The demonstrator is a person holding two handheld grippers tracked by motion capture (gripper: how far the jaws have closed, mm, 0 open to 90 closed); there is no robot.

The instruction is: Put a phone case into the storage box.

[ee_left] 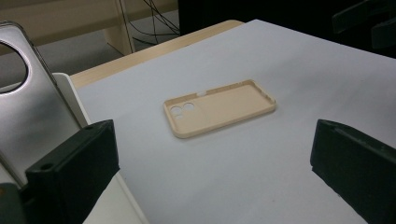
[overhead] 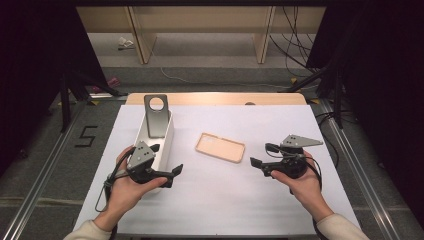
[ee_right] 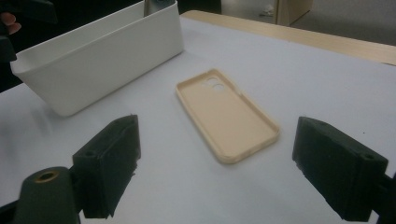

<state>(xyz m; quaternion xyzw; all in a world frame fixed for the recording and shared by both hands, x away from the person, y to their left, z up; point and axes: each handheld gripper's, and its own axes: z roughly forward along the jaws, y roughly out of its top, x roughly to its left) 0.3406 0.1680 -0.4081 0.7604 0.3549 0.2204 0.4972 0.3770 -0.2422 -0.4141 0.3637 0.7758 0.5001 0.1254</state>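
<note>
One case, the grey phone case (overhead: 156, 116), is already standing tilted in the far end of the white bin (overhead: 167, 137), while the beige phone case (overhead: 220, 147) is lying flat and open side up on the white table cover (overhead: 280, 200), between the two grippers and just right of the bin, so the work looks about half done with the beige one still to be picked up and put away. Both tools are hovering empty: the left gripper (overhead: 172, 175) is sitting at the bin's near end with its jaws wide apart, and the right gripper (overhead: 259, 166) is waiting just right of the beige case, jaws likewise spread and holding nothing. The case is resting well clear of every table edge, with bare cover all round it, giving either gripper room to come in low from its side. The bin's right wall is standing near the case's left end, so a lift towards it is probably calling for height before crossing the rim, and the grey case is already taking up the far end.
</note>
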